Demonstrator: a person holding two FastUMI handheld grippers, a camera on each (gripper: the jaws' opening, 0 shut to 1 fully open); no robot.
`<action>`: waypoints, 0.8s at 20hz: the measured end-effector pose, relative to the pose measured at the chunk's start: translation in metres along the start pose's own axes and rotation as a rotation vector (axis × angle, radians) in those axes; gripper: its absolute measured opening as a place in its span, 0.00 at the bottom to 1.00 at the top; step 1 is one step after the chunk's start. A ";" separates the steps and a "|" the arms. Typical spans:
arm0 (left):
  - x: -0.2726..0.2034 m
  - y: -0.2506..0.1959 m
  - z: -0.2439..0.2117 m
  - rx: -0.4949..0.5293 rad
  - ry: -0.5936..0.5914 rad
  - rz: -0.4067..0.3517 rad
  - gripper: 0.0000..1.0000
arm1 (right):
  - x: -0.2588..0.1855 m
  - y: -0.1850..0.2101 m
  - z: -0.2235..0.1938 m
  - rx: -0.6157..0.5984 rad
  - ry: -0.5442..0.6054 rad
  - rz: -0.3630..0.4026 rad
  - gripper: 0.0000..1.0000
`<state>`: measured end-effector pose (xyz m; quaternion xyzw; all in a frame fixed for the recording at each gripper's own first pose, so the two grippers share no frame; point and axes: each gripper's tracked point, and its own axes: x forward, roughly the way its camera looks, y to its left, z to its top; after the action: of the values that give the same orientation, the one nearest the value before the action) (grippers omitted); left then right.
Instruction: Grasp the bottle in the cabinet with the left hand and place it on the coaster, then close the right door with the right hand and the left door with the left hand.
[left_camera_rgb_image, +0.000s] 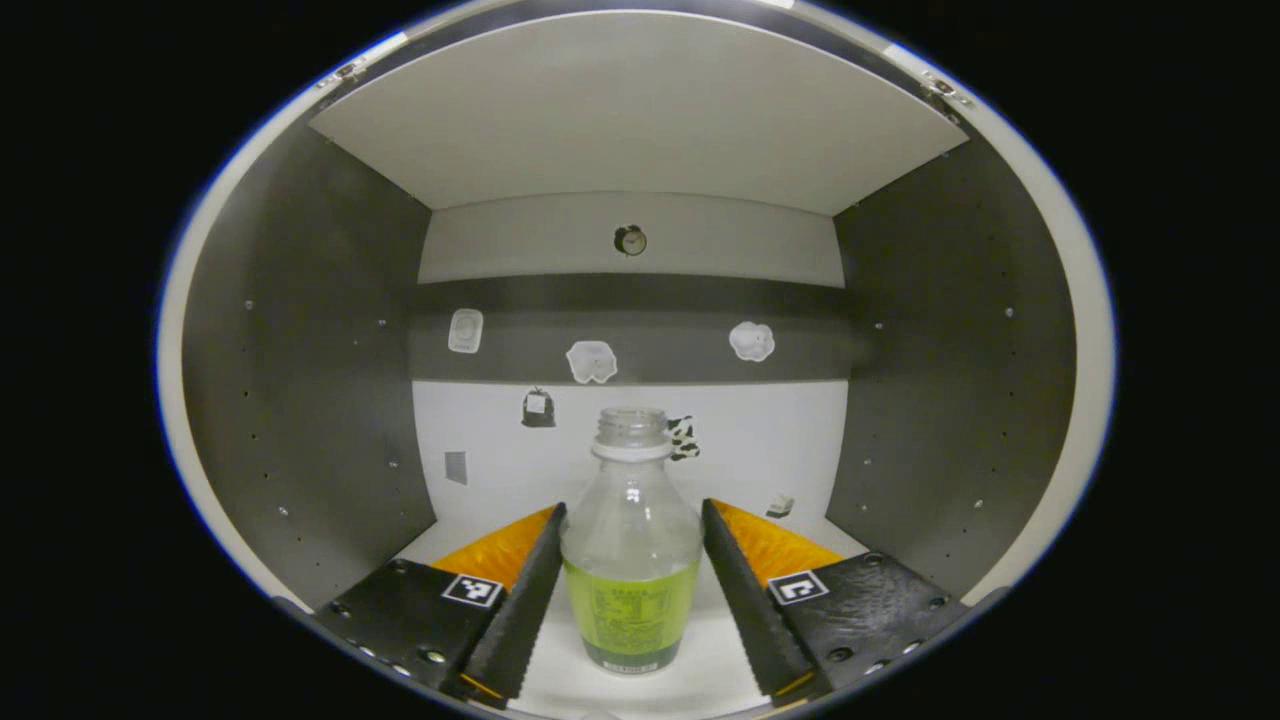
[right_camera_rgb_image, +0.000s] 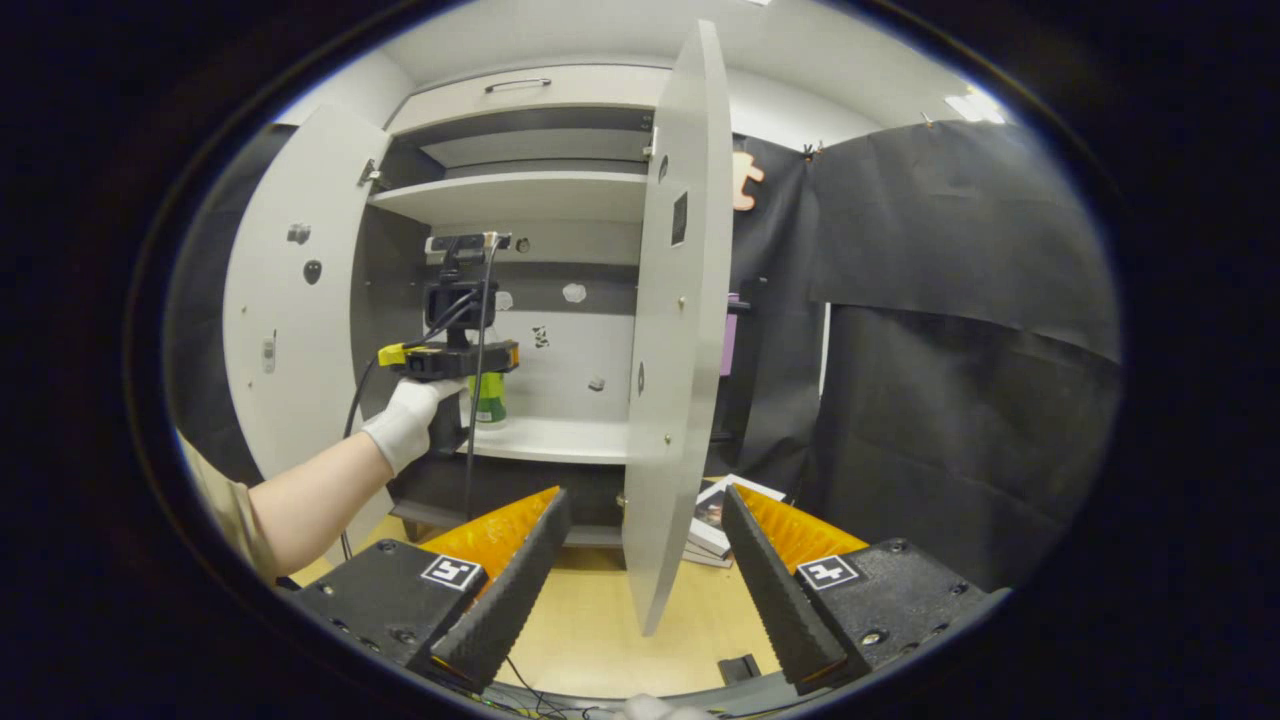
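A clear, uncapped bottle (left_camera_rgb_image: 630, 560) with a green label stands on the white cabinet shelf (left_camera_rgb_image: 700, 660). It sits between the fingers of my left gripper (left_camera_rgb_image: 633, 507), whose pads touch both of its sides. In the right gripper view, a gloved hand (right_camera_rgb_image: 405, 420) holds the left gripper (right_camera_rgb_image: 455, 358) inside the cabinet, with the bottle (right_camera_rgb_image: 490, 398) at its front. My right gripper (right_camera_rgb_image: 645, 495) is open and empty, low in front of the cabinet. The right door (right_camera_rgb_image: 670, 330) stands open, edge-on beyond its fingers. The left door (right_camera_rgb_image: 290, 300) is swung wide open.
Grey side walls (left_camera_rgb_image: 300, 380) and an upper shelf (left_camera_rgb_image: 640, 110) enclose the left gripper. Small stickers dot the back panel (left_camera_rgb_image: 760, 440). A stack of magazines (right_camera_rgb_image: 715, 520) lies past the right door's foot on the wooden surface (right_camera_rgb_image: 590, 630). Black cloth (right_camera_rgb_image: 950, 350) hangs at the right.
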<state>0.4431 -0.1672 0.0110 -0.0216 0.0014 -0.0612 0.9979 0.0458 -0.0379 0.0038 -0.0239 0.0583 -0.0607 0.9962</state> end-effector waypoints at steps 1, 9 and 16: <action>-0.003 -0.002 0.001 -0.003 -0.002 -0.014 0.77 | 0.000 0.000 0.002 0.002 -0.006 0.002 0.99; -0.089 0.005 0.025 0.002 -0.074 -0.054 0.80 | 0.001 -0.004 0.004 0.021 -0.022 -0.004 1.00; -0.197 0.004 0.010 -0.029 -0.125 -0.115 0.80 | -0.009 -0.002 -0.002 0.039 -0.039 0.005 1.00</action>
<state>0.2483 -0.1392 0.0204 -0.0397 -0.0612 -0.1170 0.9904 0.0363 -0.0385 0.0034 -0.0056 0.0376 -0.0588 0.9975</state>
